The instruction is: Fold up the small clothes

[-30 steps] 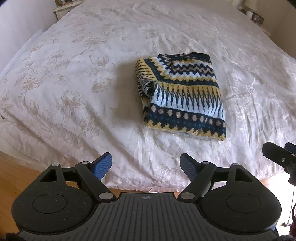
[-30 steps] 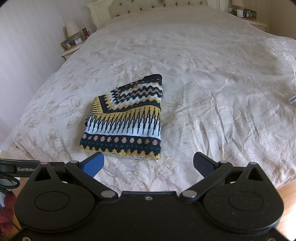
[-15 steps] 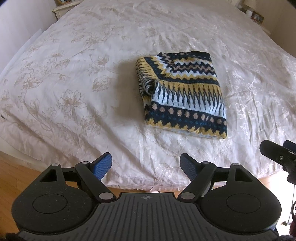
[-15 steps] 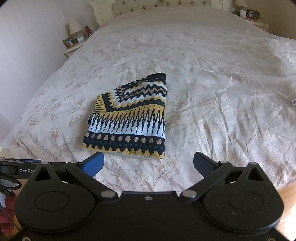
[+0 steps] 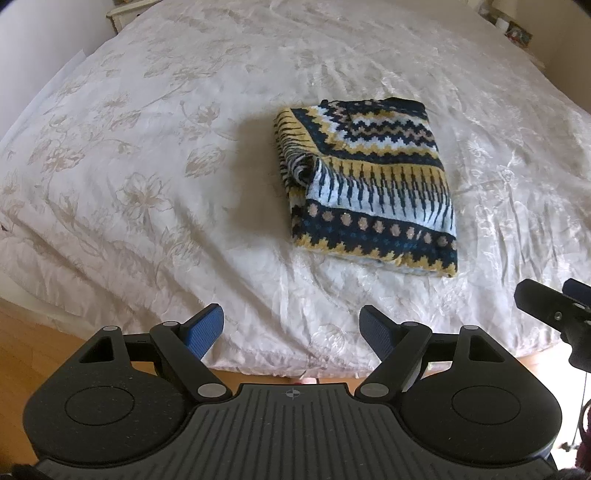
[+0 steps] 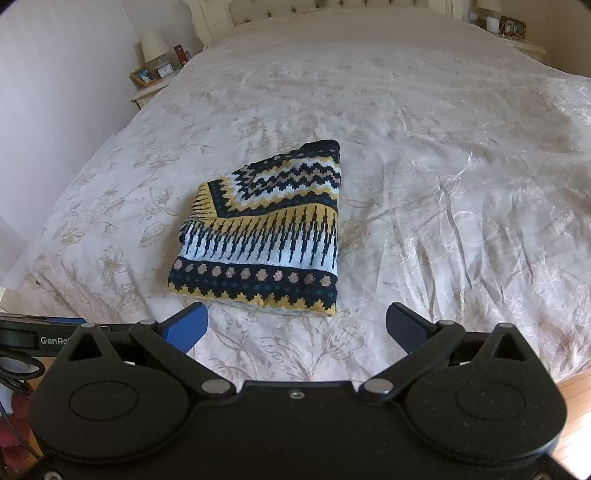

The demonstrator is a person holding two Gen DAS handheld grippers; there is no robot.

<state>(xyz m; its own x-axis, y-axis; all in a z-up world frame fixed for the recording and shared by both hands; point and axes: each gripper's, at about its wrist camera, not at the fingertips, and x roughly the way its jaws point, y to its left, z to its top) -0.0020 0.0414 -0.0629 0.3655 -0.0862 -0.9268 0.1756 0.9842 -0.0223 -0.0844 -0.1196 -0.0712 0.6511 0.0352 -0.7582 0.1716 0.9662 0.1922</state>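
floral bedspread [image 5: 155, 155], one folded patterned sweater [image 5: 369, 184] – two grippers, left gripper [image 5: 291, 326] and right gripper [image 6: 295, 325], fingers spread, empty

White bedspread [image 6: 424, 155] with a pale floral print, creased, covering the whole bed. Tufted cream headboard [image 6: 325, 5] along the far edge. Left nightstand [image 6: 153, 90], cream, carrying a lamp with a white shade [image 6: 153, 44], a framed photograph [image 6: 143, 75], a small clock [image 6: 165, 69] and a red item too small to identify. Right nightstand [image 6: 524, 46] with small objects and a frame. Wooden floor [image 5: 22, 339] beside the near bed edge.
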